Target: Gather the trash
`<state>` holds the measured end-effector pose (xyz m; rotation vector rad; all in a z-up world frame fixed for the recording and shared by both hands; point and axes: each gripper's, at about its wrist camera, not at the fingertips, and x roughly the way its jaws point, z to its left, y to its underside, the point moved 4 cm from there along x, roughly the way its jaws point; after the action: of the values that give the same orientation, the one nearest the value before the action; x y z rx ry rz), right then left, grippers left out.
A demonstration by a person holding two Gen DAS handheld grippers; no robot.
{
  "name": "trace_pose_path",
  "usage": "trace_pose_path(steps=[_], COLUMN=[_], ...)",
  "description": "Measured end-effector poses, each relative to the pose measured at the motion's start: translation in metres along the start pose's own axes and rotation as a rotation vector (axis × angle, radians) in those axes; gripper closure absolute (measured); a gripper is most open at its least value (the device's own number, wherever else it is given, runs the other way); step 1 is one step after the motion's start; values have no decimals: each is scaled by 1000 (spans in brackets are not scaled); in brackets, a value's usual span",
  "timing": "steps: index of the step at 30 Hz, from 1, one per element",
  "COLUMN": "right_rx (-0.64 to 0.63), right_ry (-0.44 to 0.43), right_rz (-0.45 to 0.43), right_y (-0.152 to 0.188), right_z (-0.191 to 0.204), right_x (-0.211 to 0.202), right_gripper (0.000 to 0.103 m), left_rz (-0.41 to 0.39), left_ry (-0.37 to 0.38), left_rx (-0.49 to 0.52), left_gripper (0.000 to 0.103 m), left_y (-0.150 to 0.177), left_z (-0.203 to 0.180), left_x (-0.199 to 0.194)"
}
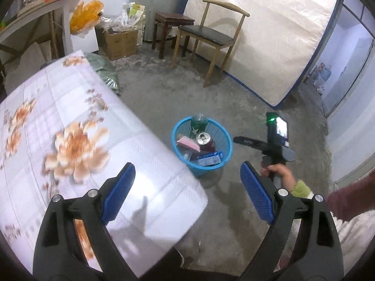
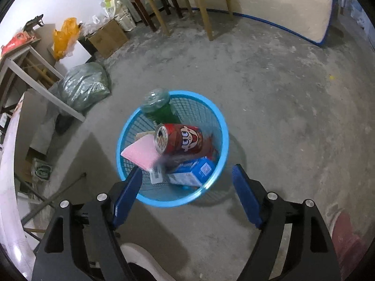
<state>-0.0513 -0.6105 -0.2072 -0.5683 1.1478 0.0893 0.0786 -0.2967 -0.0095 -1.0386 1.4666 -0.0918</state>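
Observation:
A blue mesh trash basket [image 2: 218,121] stands on the concrete floor; it also shows in the left wrist view [image 1: 225,135]. In it lie a red can [image 2: 180,139], a green bottle [image 2: 159,107], a pink sponge [image 2: 140,152] and a blue box [image 2: 194,171]. A dark blurred item [image 2: 171,160] is above the box. My right gripper [image 2: 187,175] is open and empty just above the basket's near rim. My left gripper [image 1: 187,173] is open and empty over the corner of the floral-cloth table [image 1: 70,128]. The right gripper tool [image 1: 276,140] shows right of the basket.
A wooden chair [image 1: 208,37] and a dark stool [image 1: 171,23] stand by a leaning mattress [image 1: 269,35]. A cardboard box [image 1: 119,42], bags and a green sack [image 2: 84,84] sit by the wall. A doorway [image 1: 346,70] is at right.

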Motion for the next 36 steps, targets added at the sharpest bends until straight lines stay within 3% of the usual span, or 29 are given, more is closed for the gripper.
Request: trace_pose_path(steps=[5, 11, 18, 24, 28, 32, 36], right_rx=[-12, -218, -433, -540, -567, -571, -563], right_ry=[2, -12, -20, -21, 0, 17, 76], right_rz=[-28, -77, -221, -330, -389, -389, -409], right_y=[25, 64, 97, 128, 143, 155, 162], right_z=[-3, 48, 120, 166, 187, 196, 193], right_x=[-40, -101, -179, -234, -260, -267, -265], right_gripper=[26, 24, 10, 7, 7, 7, 6], left_rz=[-19, -69, -139, -190, -224, -235, -203], left_ry=[-18, -38, -153, -259, -317, -427, -444], left_rx=[-1, -32, -179, -187, -203, -207, -244], left_gripper=[16, 16, 10, 9, 9, 9, 9], left_y=[22, 38, 59, 67, 68, 73, 78], left_z=[0, -2, 17, 22, 22, 23, 27], left_x=[-6, -24, -58, -87, -103, -110, -108])
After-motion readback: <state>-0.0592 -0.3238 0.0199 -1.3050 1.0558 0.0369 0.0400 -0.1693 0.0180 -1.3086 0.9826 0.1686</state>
